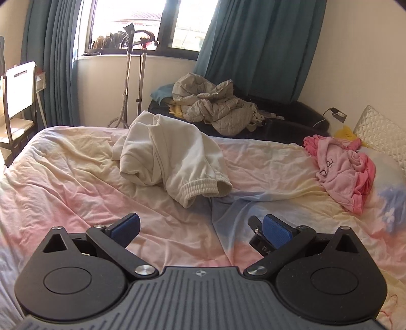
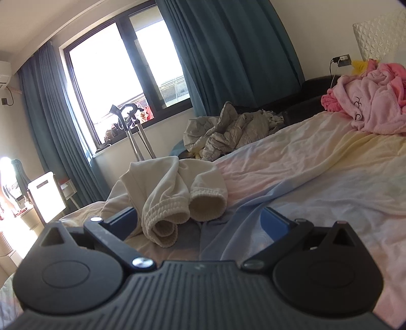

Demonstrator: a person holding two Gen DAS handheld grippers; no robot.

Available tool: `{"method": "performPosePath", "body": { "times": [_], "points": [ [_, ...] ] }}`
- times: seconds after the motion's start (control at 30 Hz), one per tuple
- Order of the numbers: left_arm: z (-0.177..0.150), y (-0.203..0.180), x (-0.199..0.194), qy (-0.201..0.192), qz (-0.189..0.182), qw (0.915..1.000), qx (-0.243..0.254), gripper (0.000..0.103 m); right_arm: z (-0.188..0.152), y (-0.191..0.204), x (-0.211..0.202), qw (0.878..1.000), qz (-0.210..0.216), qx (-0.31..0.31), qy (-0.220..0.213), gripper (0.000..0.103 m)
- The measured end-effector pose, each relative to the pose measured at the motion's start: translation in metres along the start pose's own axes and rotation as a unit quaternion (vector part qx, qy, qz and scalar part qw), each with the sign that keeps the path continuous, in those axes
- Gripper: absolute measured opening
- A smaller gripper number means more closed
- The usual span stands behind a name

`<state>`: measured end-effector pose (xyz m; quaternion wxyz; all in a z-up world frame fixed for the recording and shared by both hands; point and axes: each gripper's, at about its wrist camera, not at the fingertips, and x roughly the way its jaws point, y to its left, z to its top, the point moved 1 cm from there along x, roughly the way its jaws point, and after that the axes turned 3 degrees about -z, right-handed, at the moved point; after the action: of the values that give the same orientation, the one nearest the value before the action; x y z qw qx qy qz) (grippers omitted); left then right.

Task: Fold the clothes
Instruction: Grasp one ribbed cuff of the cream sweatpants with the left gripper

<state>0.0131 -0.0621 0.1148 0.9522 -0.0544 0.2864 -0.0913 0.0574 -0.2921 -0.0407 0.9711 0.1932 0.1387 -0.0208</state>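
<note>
A bed (image 1: 63, 177) under a rumpled pastel sheet of pink, yellow and blue fills both wrist views, with teal curtains (image 1: 256, 45) flanking a bright window (image 1: 127, 22) behind it. On a dark bench beyond the bed's far edge lies a heap of grey quilted clothing (image 1: 215, 106). A crumpled cream sweatshirt (image 1: 172, 157) sits near the middle of the bed, its ribbed cuffs (image 2: 192, 205) turned toward the cameras. A pink garment (image 1: 345, 167) is bunched near the head of the bed, just beside a white quilted pillow (image 1: 380, 137). A garment steamer stand (image 1: 132, 76) rises by the window wall, and a white chair (image 1: 17, 88) stands at the left. The left gripper (image 1: 200, 228) hovers above the sheet short of the sweatshirt, jaws spread wide with nothing between its blue pads (image 1: 275, 232). The right gripper (image 2: 200, 223) sits low over the sheet, jaws likewise spread and empty, the sweatshirt cuffs just ahead of its fingertips.
</note>
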Motion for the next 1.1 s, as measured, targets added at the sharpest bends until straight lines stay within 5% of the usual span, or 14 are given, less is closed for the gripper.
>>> {"method": "performPosePath", "body": {
  "times": [0.13, 0.23, 0.33, 0.6, 0.73, 1.0, 1.07, 1.1],
  "points": [
    [-0.011, 0.014, 0.058, -0.042, 0.026, 0.9977, 0.048, 0.103, 0.007, -0.007, -0.005, 0.999, -0.036, 0.001, -0.018, 0.103],
    [-0.026, 0.009, 0.11, -0.035, 0.007, 0.9941, 0.102, 0.103, 0.011, -0.012, -0.007, 0.998, -0.052, 0.001, -0.034, 0.103],
    [-0.045, -0.001, 0.164, -0.032, 0.028, 0.986, 0.161, 0.102, 0.012, -0.016, -0.002, 0.998, -0.047, 0.01, -0.034, 0.103],
    [-0.06, -0.021, 0.273, -0.023, 0.068, 0.9698, 0.233, 0.081, 0.008, -0.02, 0.015, 0.999, -0.034, 0.015, -0.018, 0.103],
    [-0.054, -0.025, 0.289, -0.052, 0.067, 0.9744, 0.208, 0.065, 0.005, -0.028, 0.024, 0.999, -0.033, 0.033, -0.01, 0.103],
    [-0.049, -0.044, 0.31, -0.093, 0.056, 0.9697, 0.219, 0.061, 0.0, -0.035, 0.036, 0.998, -0.034, 0.05, 0.005, 0.103],
    [-0.043, -0.041, 0.309, -0.104, 0.058, 0.9735, 0.195, 0.038, -0.002, -0.037, 0.037, 0.998, -0.034, 0.05, 0.004, 0.103],
    [-0.039, -0.039, 0.307, -0.11, 0.059, 0.9756, 0.18, 0.035, -0.002, -0.037, 0.037, 0.998, -0.033, 0.051, 0.002, 0.103]
  ]
}}
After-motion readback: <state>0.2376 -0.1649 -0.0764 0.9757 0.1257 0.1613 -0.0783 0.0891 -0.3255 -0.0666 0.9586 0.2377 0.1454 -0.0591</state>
